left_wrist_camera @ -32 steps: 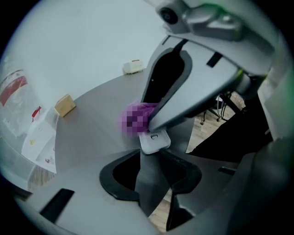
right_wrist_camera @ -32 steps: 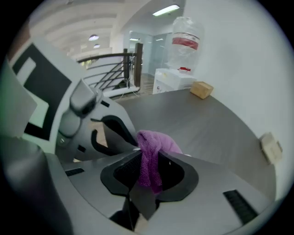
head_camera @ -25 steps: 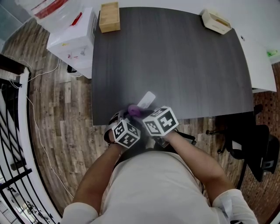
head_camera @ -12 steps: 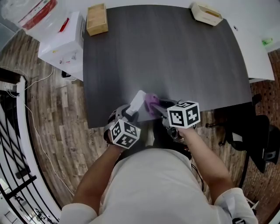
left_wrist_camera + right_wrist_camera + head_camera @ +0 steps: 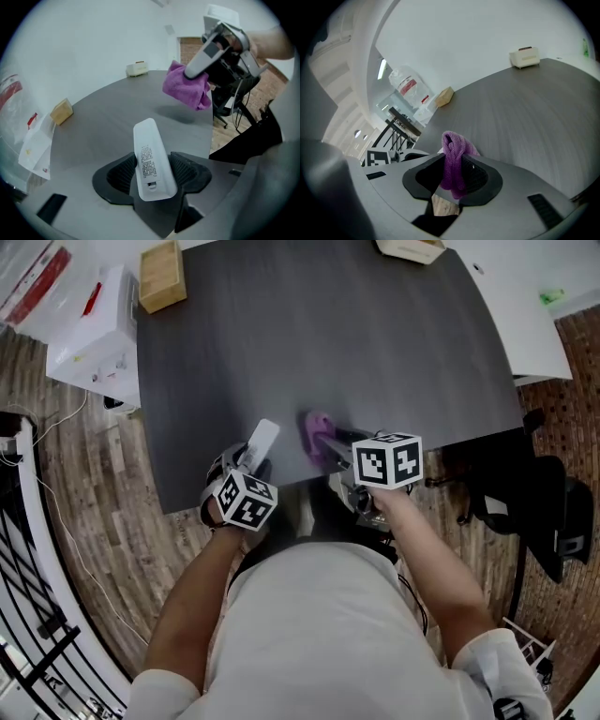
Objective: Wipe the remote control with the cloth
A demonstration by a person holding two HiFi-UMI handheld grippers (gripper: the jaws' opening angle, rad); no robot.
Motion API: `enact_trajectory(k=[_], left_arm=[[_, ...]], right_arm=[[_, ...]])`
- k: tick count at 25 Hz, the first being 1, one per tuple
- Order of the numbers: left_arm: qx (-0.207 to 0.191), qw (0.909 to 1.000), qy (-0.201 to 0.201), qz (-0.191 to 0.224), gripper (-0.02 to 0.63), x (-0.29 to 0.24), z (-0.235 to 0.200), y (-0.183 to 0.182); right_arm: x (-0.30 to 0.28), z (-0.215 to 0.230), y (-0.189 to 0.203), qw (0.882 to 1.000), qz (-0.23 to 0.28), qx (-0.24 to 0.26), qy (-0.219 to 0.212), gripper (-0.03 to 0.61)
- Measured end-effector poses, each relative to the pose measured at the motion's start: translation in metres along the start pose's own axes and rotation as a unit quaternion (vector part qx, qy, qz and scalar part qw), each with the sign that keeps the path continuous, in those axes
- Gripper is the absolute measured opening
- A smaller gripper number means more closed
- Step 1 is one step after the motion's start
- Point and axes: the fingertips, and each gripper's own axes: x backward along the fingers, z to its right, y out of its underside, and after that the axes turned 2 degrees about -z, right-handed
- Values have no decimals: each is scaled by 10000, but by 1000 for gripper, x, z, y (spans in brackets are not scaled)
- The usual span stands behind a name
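Left gripper (image 5: 153,163): fingers (image 5: 123,172) released, just opened, standing off either side of the remote control (image 5: 149,154) with nothing pressed. Remote control between them all the same, near end in the gap, far end pointing out over the dark surface (image 5: 117,122), label and battery catch facing up. Seen from the head view, lying slantwise near the front edge of the surface, apparently resting there; contact under the near end not clear. Read as a set-down: grip let go with the back side up, perhaps to leave that face open to the cloth, perhaps because the wiping is over. No telling which from here. Right gripper (image 5: 457,176): fingers clenched on the purple cloth (image 5: 453,159), pinched round its middle, a soft wad left sticking out past the tips, likely so that fabric and not hard plastic meets the remote control. Cloth held off to the right of the remote control, apart from it, clear of the surface with a shadow underneath in the left gripper view. No contact between cloth and remote control at present. Next move, if more wiping wanted: cloth brought back across and down onto the label face, with a light hold from the left needed against sliding toward the edge. Further out: wooden block (image 5: 159,276) at the far left corner, beige box (image 5: 410,247) at the far edge, both well away; white carton (image 5: 94,329) beside the surface to the left.
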Motion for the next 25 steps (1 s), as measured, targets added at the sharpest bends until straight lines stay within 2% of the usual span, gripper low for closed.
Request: enact_trajectory(k=[2, 3, 4, 5, 6, 7, 8, 9, 10, 11, 14, 17, 19, 21, 22, 23, 25], left_arm=[[348, 9990, 268, 100, 226, 1, -4, -2], [776, 9954, 527, 204, 206, 1, -6, -3], [1429, 9850, 907, 338, 201, 1, -7, -5], [2269, 9626, 1397, 485, 200, 2, -8, -8], [3196, 9253, 1946, 626, 198, 4, -8, -10], [4074, 8757, 2481, 754, 196, 5, -7, -12], [4784, 8239, 2910, 871, 192, 6, -8, -12], [5247, 7844, 3159, 979, 185, 6, -11, -10], [5445, 7667, 3227, 1074, 176, 7, -15, -7], [5436, 7688, 3167, 1144, 174, 8, -18, -4], [5047, 8082, 2801, 1170, 184, 12, -22, 3], [4694, 8458, 2301, 1061, 209, 18, -33, 14], [4345, 8786, 1752, 933, 225, 23, -42, 23], [3805, 9149, 1124, 744, 240, 25, -46, 28], [3522, 9295, 859, 672, 253, 26, -45, 28], [3282, 9403, 646, 632, 259, 25, -43, 26], [2937, 9535, 353, 586, 270, 22, -39, 18]], right_arm=[[-4, -2, 3, 10000, -56, -2, -46, 109], [-7, -4, 5, 9999, -100, 15, -67, 109], [-10, -6, 7, 9998, -157, 53, -84, 109], [-14, -9, 10, 9996, -225, 119, -103, 109], [-19, -14, 13, 9992, -299, 227, -124, 109], [-25, -20, 16, 9985, -373, 383, -139, 109], [-33, -27, 18, 9973, -437, 577, -152, 109], [-42, -36, 18, 9955, -490, 789, -179, 109], [-52, -47, 18, 9932, -535, 1006, -232, 109], [-61, -57, 18, 9903, -587, 1226, -303, 109], [-83, -80, 23, 9787, -805, 1838, -427, 109], [-93, -88, 26, 9699, -914, 2225, -384, 109], [-92, -88, 23, 9694, -861, 2272, -345, 109], [-88, -84, 22, 9723, -797, 2176, -303, 109], [-85, -82, 22, 9739, -775, 2115, -272, 109], [-81, -78, 23, 9753, -753, 2061, -231, 109], [-72, -71, 22, 9780, -674, 1968, -125, 109]])
